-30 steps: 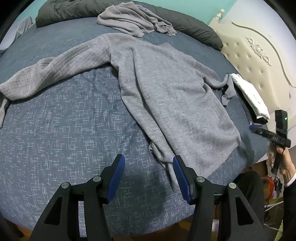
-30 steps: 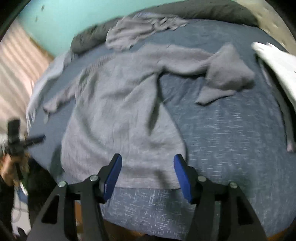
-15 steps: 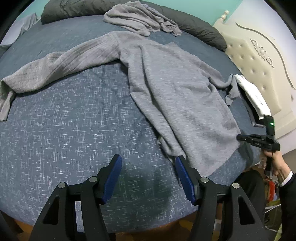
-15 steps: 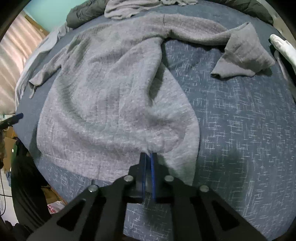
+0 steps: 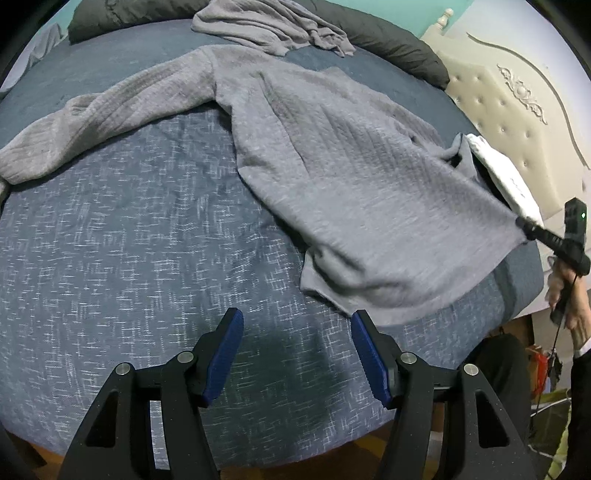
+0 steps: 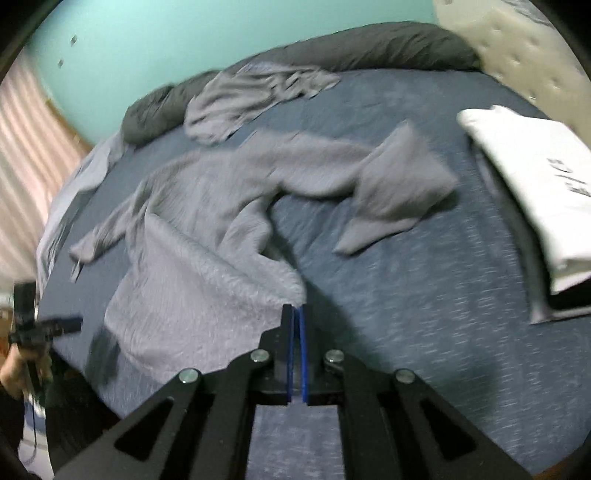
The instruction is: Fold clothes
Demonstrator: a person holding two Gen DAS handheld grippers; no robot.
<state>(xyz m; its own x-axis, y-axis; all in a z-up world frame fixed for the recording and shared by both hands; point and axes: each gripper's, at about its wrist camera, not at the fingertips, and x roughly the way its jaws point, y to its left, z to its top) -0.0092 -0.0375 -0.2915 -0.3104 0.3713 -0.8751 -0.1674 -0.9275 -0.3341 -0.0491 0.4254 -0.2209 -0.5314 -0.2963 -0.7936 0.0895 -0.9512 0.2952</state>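
Observation:
A grey knit sweater (image 5: 354,177) lies spread on the blue bedspread (image 5: 129,258), one long sleeve (image 5: 110,110) stretched to the left. My left gripper (image 5: 297,325) is open, hovering over the bedspread just short of the sweater's near hem corner. In the right wrist view my right gripper (image 6: 296,314) is shut on the sweater's hem corner (image 6: 291,291) and lifts it, so the sweater (image 6: 207,236) is pulled taut toward me. The other sleeve (image 6: 399,184) lies folded over itself to the right. From the left wrist view my right gripper (image 5: 532,230) shows at the sweater's right hem.
A second crumpled grey garment (image 5: 266,26) lies at the far side by a dark rolled duvet (image 5: 388,44). A folded white garment (image 6: 535,177) rests at the bed's right side near the padded cream headboard (image 5: 517,110). The bed edge (image 5: 258,446) runs below my left gripper.
My right gripper, open a second ago, has shut on the sweater's hem corner and pulled it up and back. The hem has shifted on the bed. My left gripper stays open.

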